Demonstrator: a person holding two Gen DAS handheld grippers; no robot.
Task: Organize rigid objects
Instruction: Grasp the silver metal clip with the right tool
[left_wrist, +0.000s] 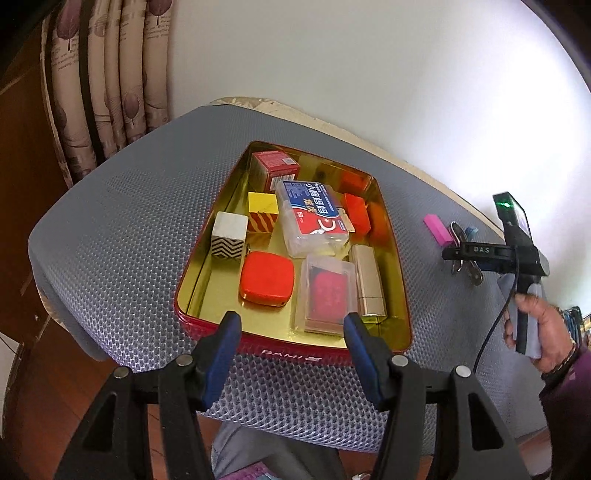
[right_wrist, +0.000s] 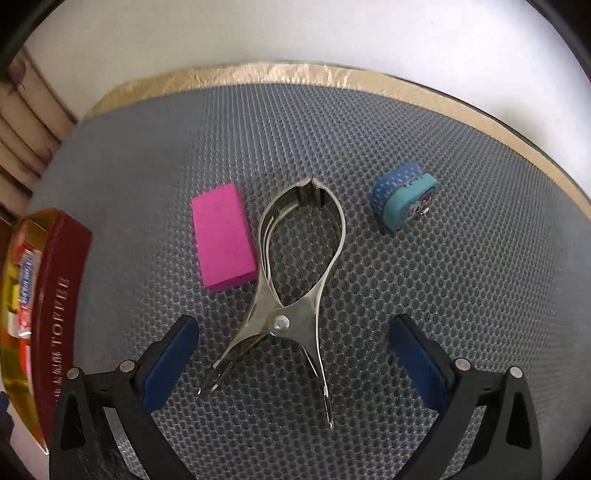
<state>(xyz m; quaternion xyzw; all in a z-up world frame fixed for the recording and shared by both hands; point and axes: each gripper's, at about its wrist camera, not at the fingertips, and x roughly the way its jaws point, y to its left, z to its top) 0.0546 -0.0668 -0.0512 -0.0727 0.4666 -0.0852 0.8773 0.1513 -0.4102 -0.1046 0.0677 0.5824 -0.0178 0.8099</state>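
**Right gripper poised over the loose items, left gripper idle at the tin**

The right gripper (right_wrist: 295, 363) is held steeply downward over the grey mesh mat (right_wrist: 424, 147) with its jaws spread wide and nothing between the pads. The metal clamp (right_wrist: 291, 280) lies directly ahead of the gap, its handles reaching back between the two fingers — a placement that suggests it is the piece lined up for the next pick. The pink block (right_wrist: 223, 236) sits ahead of the left finger, just beside the clamp, and the small blue case (right_wrist: 404, 201) lies farther ahead, toward the right finger's side and apart from both.

The left gripper (left_wrist: 291, 338) is kept with its jaws apart and empty over the near wall of the red tin (left_wrist: 295, 352). Beyond the fingertips, the tin's gold interior is already filled with sorted pieces: a flat red case (left_wrist: 266, 278), a clear box (left_wrist: 327, 299), a white zigzag cube (left_wrist: 229, 236) and a yellow cube (left_wrist: 263, 211). It is probably parked there to keep the tin in view rather than to grip it.

Three items remain outside the tin, so the task is judged to be well along but unfinished.
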